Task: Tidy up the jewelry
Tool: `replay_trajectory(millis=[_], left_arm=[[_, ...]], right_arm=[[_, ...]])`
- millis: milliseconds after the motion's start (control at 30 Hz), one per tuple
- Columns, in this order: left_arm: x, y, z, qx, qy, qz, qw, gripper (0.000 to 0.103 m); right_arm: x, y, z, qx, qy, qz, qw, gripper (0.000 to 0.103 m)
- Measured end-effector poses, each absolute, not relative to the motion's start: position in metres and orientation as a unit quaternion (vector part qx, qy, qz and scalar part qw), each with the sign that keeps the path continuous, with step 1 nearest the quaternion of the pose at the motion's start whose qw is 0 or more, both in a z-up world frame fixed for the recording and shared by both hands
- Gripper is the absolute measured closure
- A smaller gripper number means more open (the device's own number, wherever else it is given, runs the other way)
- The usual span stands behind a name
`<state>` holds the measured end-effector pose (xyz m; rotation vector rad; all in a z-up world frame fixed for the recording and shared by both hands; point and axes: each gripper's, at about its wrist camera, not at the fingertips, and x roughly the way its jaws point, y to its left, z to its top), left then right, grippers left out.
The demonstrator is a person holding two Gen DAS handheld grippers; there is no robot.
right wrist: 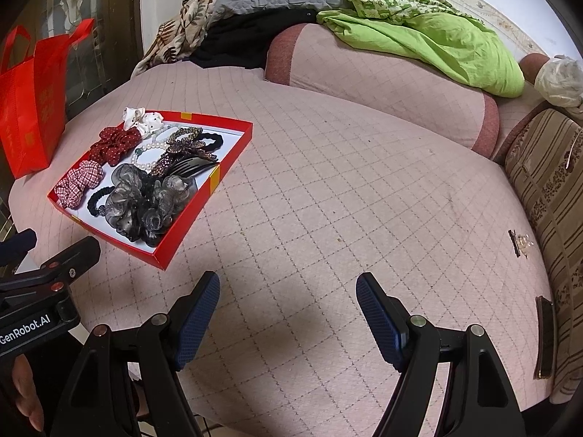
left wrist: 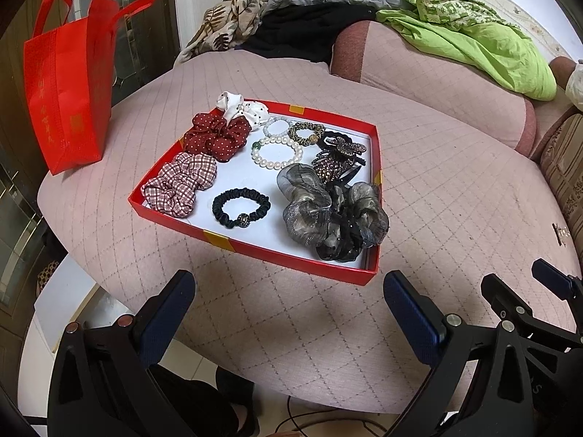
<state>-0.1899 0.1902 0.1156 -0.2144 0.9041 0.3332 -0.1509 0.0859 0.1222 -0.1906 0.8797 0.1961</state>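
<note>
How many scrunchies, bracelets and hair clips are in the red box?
In the red box:
Fabric scrunchies: 4 (white dotted, red dotted, checked, grey gauzy)
Thin hair ties: 3 (black beaded, leopard print, black wavy)
Bead bracelets: 2 (pearl, pale)
Rhinestone hair clips: 2, overlapping
Total: 11
Both grippers hover open, holding nothing.

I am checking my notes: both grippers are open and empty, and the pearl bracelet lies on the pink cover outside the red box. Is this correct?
Not quite. The pearl bracelet lies inside the red box, among the scrunchies, as the left wrist view shows. The rest holds: the left gripper and the right gripper are open and empty.
</note>
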Motion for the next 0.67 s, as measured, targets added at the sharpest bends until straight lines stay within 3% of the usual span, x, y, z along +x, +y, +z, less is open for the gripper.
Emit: replay_trajectory(millis=[667], left_arm=[[-0.1941, 0.1923, 0.1226, -0.106, 0.431, 0.162, 0.881, 0.000]], right_arm=[[-0.1496, 0.0792, 0.1184, -0.070, 0.439, 0.108, 0.889, 0.022]])
